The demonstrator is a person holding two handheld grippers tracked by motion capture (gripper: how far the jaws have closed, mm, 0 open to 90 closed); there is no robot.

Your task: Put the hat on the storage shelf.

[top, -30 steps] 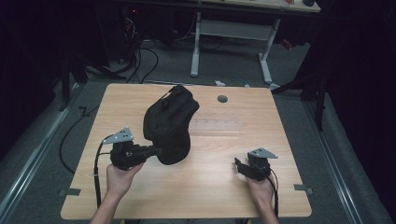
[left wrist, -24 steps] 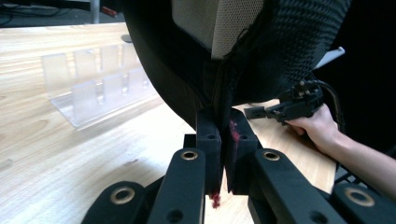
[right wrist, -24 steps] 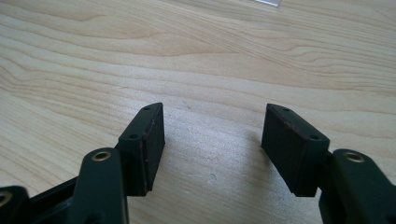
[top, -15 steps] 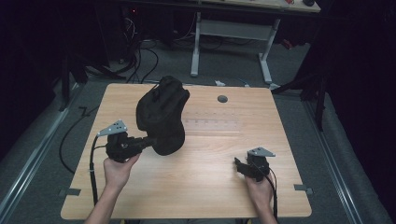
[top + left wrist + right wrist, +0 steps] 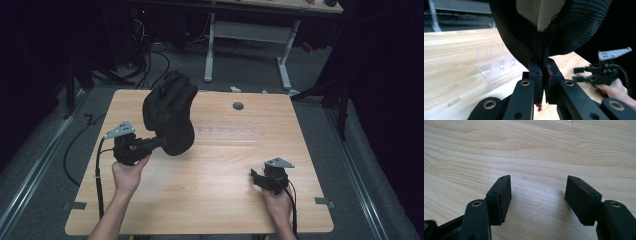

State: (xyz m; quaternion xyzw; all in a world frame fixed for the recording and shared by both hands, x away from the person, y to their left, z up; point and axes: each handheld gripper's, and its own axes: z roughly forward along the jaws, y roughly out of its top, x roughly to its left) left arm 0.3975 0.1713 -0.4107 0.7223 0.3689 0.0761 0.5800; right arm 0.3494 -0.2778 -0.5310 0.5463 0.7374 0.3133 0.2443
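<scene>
A black fabric cap (image 5: pixel 169 112) with a mesh panel hangs in the air over the left half of the wooden table (image 5: pixel 220 200). My left gripper (image 5: pixel 159 143) is shut on its lower edge. In the left gripper view the jaws (image 5: pixel 543 75) pinch the dark cloth (image 5: pixel 524 37) between them, and a beige lining shows above. My right gripper (image 5: pixel 256 178) rests low over the table at the front right, open, with bare wood between its pads (image 5: pixel 537 192). It is also seen in the left gripper view, as the far gripper (image 5: pixel 580 74).
A clear plastic rack (image 5: pixel 225 134) lies flat mid-table, seen also as the clear rack (image 5: pixel 494 65) behind the cap. A round grommet hole (image 5: pixel 238 106) sits near the far edge. Cables (image 5: pixel 75 145) trail on the floor at left. White desk legs (image 5: pixel 210 50) stand beyond the table.
My left gripper has carried the cap leftward and a little up, away from the table's middle. The right gripper has stayed where it was, open.
</scene>
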